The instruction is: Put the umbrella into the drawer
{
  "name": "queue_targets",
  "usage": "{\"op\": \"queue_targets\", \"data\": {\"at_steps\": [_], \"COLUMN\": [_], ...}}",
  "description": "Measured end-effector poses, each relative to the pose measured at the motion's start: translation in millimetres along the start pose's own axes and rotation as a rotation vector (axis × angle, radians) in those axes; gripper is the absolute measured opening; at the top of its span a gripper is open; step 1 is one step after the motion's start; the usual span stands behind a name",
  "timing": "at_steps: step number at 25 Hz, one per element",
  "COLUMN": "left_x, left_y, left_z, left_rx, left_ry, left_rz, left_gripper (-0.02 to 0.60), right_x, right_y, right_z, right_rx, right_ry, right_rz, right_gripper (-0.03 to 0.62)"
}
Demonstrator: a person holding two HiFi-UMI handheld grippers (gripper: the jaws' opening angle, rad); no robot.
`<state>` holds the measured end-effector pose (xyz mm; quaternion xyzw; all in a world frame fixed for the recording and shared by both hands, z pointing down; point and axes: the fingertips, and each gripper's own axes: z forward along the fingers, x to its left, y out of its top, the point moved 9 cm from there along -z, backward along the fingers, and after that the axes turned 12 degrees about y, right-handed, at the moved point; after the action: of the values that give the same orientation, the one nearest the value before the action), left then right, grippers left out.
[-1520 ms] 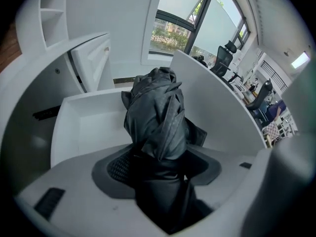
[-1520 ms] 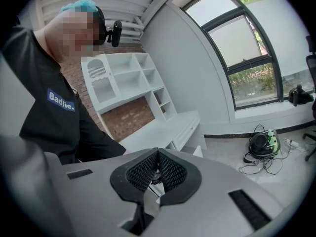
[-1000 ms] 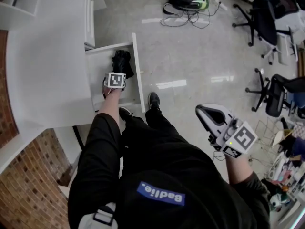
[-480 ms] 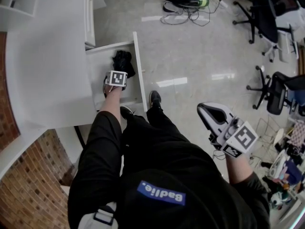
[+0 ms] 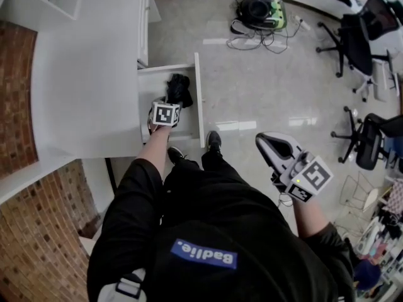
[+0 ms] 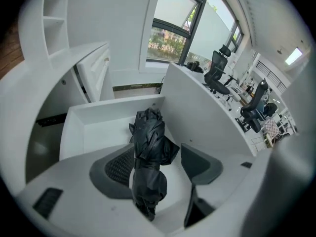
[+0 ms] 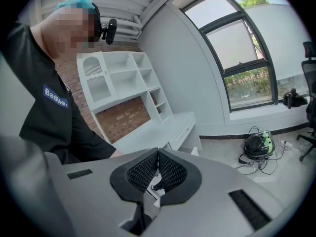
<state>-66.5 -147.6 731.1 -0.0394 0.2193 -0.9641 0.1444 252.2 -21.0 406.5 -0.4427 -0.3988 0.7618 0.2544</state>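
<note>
left gripper view shows the folded black umbrella [image 6: 148, 152] lying inside the open drawer [image 6: 94, 125], between the jaws of the left gripper [image 6: 159, 167], which stand wide apart and clear of it. the right gripper [image 7: 157, 157], off to the side, has its jaws together on nothing. the placing looks done; probably only closing the drawer is left.

The white open drawer [image 5: 198, 99] juts from the flat white desk top [image 5: 88, 87] toward three o'clock in the head view. A black folded fabric umbrella [image 5: 179, 90] lies on the drawer's bottom at its twelve o'clock end. On the glossy pale stone floor [image 5: 264, 87], a black-and-green device [image 5: 259, 11], perhaps a headset, sits among cables at one o'clock. Black wheeled office chairs [image 5: 352, 43] stand at two o'clock.
</note>
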Motion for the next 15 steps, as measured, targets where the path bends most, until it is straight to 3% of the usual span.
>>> {"op": "queue_targets", "data": {"at_steps": [8, 15], "left_x": [-3, -5], "left_y": [8, 22], "left_z": [-92, -189], "left_rx": [-0.166, -0.384], "left_ry": [-0.047, -0.107], "left_rz": [-0.039, -0.090], "left_gripper": [0.250, 0.182], "right_x": [12, 26], "right_y": [12, 18], "right_z": [11, 28], "right_rx": [-0.028, -0.033], "right_ry": [0.045, 0.085], "right_rz": [-0.051, -0.090], "right_gripper": [0.029, 0.029]}}
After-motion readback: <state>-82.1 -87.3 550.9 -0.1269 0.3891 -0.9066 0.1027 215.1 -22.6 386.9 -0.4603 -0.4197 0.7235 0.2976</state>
